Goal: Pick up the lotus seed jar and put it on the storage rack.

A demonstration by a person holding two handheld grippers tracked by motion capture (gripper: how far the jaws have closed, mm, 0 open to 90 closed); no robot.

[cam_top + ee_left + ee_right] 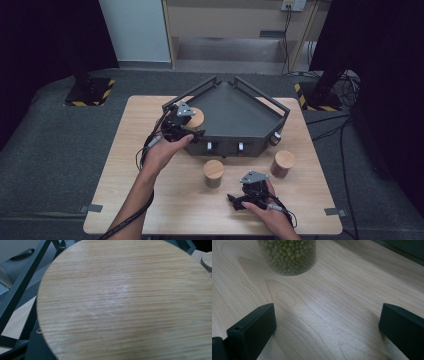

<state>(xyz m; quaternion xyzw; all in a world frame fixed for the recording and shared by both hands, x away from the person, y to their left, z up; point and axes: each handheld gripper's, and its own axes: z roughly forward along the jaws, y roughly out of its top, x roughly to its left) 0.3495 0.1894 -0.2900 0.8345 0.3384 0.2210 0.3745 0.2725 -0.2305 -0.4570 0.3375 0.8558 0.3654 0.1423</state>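
Mid-frame, the left gripper (187,125) fingers, state unclear, hold near a wooden-lidded jar (195,118) by the dark tray (235,107); right gripper (245,199) fingers spread, facing a jar of green beans (288,255).

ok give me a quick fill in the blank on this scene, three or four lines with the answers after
1. The jar ahead of the right tool holds small ____ beans.
2. The right tool's jaws stand ____, nothing between them.
3. The jar lids are made of ____.
4. The dark tray sits on a ____ table.

Missing words: green; open; wood; wooden
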